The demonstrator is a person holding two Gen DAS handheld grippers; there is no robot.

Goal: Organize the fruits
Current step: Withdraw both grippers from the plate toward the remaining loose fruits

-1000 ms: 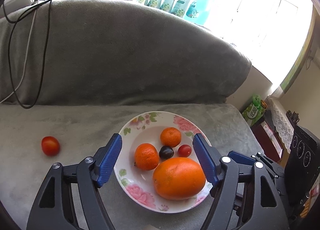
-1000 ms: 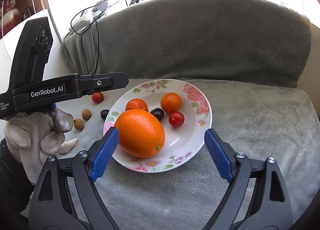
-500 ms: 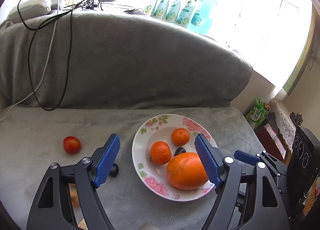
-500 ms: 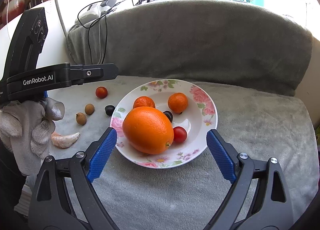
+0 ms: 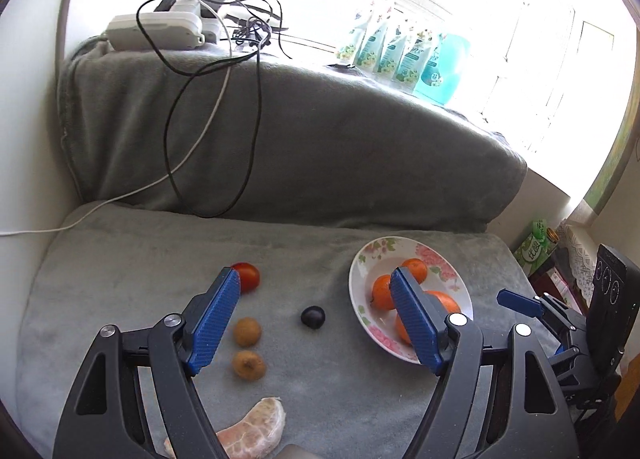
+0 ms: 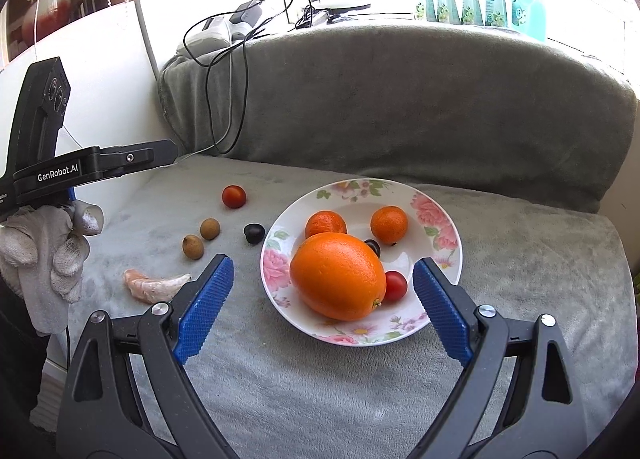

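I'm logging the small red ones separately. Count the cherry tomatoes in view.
2. One cherry tomato lies on the grey blanket, left of the floral plate. The other cherry tomato sits in the plate, against the large orange. More could hide behind that orange.

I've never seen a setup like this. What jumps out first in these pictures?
A big orange fills the near side of a flowered plate on a grey blanket, with two tangerines behind it and a cherry tomato beside it. Left of the plate, loose on the blanket, lie a dark plum, two brown longans, a red tomato and a peeled citrus segment. Blue-padded jaws frame both views, spread wide and empty.
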